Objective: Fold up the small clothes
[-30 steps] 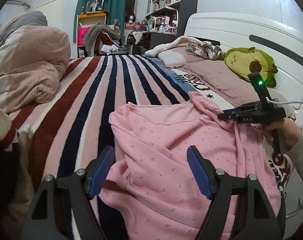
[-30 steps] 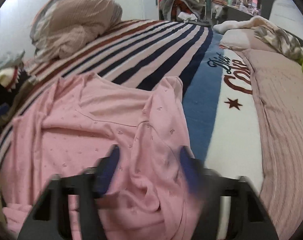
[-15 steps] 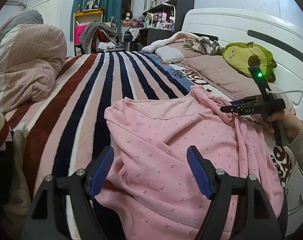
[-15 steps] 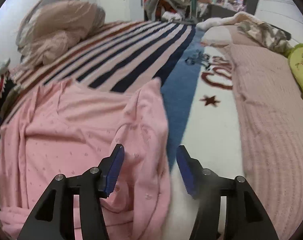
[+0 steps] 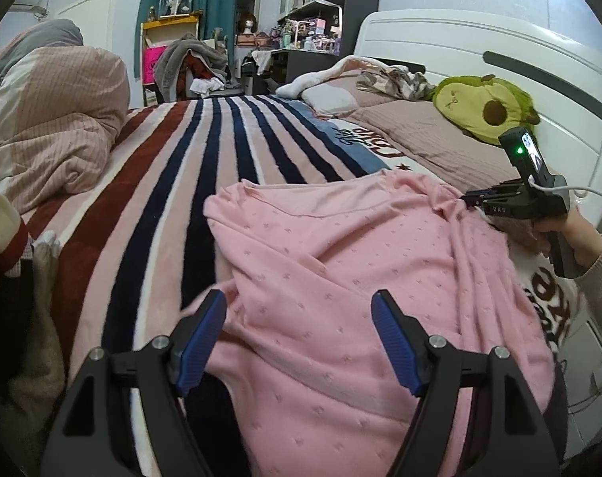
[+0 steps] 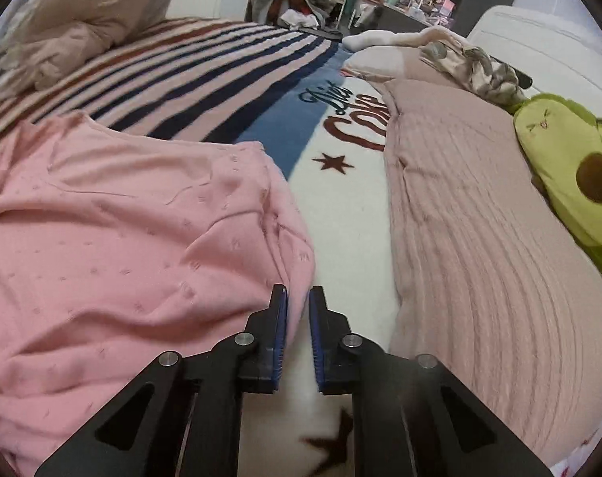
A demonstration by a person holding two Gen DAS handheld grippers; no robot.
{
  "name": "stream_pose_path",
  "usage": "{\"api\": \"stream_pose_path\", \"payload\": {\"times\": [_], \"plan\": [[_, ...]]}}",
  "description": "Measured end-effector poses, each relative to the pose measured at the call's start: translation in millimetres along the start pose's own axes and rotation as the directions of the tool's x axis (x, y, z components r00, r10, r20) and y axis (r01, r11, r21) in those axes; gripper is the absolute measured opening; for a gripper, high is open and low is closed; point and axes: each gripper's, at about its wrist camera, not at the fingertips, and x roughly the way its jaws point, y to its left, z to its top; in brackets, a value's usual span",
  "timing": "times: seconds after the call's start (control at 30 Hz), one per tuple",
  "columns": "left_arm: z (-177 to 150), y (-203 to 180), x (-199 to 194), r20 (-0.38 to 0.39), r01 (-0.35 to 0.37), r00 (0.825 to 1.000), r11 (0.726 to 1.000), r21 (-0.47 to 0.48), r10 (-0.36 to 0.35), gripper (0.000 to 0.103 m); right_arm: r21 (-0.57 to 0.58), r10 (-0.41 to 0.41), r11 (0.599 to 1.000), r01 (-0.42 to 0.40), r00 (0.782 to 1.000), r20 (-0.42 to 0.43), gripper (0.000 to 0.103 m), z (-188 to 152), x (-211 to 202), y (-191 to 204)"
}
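Two grippers share one pink garment [image 5: 340,262], which lies rumpled on the striped blanket [image 5: 173,167] and fills the lower centre of the left wrist view and the left half of the right wrist view. The right gripper [image 6: 299,298] has just been closing, and its jaws now stand nearly together, clamped on the garment's right-hand edge, a thin fold of pink cloth caught between the blue pads. In the left wrist view the same tool appears at right of frame, held in a hand [image 5: 571,230] with its tips buried in the fabric's upper right corner. The left gripper [image 5: 299,338] hangs with jaws wide apart and nothing between the pads; the cloth lies beneath and ahead of them, and contact cannot be told.

The governing relation, as judged: the garment spreads leftward from the pinched edge, with its long axis running across the frame from that edge toward the blanket's stripes. The right hand is the one already on the cloth, so any fold would carry this edge left, over the body of the garment. The avocado plush [image 6: 571,183] and the ribbed pink bedding [image 6: 479,238] lie on the opposite side, away from that path.
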Motion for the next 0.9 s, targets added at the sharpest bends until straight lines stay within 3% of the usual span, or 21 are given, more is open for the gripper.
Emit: {"api": "stream_pose_path", "payload": {"times": [0.13,0.27,0.37,0.6,0.7,0.73,0.77,0.83,0.9], "plan": [[-12,-14,-15,-0.025,0.059,0.998,0.998,0.019,-0.058,0.072,0.005,0.052,0.999,-0.052,0.997,0.060,0.030,-11,-38,6],[-29,-28,-29,-0.065,0.128,0.990,0.991,0.030,-0.126,0.072,-0.001,0.130,0.991,-0.131,0.987,0.092,0.030,-25,-70,24],[-44,-36,-40,-0.089,0.180,0.980,0.983,0.022,-0.177,0.065,-0.015,0.178,0.984,-0.178,0.979,0.099,0.030,-35,-87,37],[-78,-62,-41,-0.183,0.247,0.954,0.968,0.032,-0.237,0.039,-0.006,0.239,0.971,-0.240,0.964,0.117,0.031,-56,-113,57],[-88,-72,-40,-0.202,0.257,0.949,0.965,0.044,-0.244,0.037,0.014,0.252,0.967,-0.256,0.959,0.126,0.031,-64,-122,62],[-91,-78,-40,-0.204,0.266,0.946,0.962,0.054,-0.250,0.032,0.021,0.258,0.965,-0.263,0.958,0.129,0.031,-66,-125,62],[-93,-81,-40,-0.205,0.260,0.948,0.963,0.066,-0.242,0.027,0.026,0.261,0.964,-0.266,0.956,0.131,0.031,-68,-128,62],[-94,-86,-40,-0.201,0.206,0.962,0.973,0.105,-0.182,0.006,0.035,0.260,0.963,-0.267,0.956,0.134,0.031,-72,-133,62],[-91,-82,-44,-0.187,0.215,0.962,0.973,0.081,-0.197,0.004,0.046,0.257,0.963,-0.266,0.957,0.136,0.031,-75,-135,60]]}}
